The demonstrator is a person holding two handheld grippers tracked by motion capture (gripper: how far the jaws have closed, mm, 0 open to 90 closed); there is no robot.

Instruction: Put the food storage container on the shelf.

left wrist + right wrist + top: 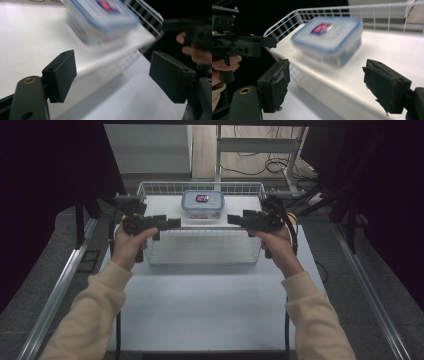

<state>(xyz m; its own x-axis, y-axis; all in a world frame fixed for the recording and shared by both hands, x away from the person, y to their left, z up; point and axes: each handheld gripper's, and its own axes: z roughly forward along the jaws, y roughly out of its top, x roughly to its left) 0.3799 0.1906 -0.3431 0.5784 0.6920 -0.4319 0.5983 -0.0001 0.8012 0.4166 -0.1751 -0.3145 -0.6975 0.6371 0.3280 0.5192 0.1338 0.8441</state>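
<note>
Inside the white wire basket (150, 190), on a raised white board (170, 210) at its far half, sits a clear plastic food container (202, 204) w/ blue-rimmed lid & a red-blue label, upright, about mid-board, apart from both grippers. Left gripper (172, 223) & right gripper (232, 219) hang level over the board's near edge, tips pointing at each other from either side, container just beyond & between them. Both sets of jaws stand spread wide w/ nothing between the pads (61, 75); container shows blurred past them in each gripper view.
</note>
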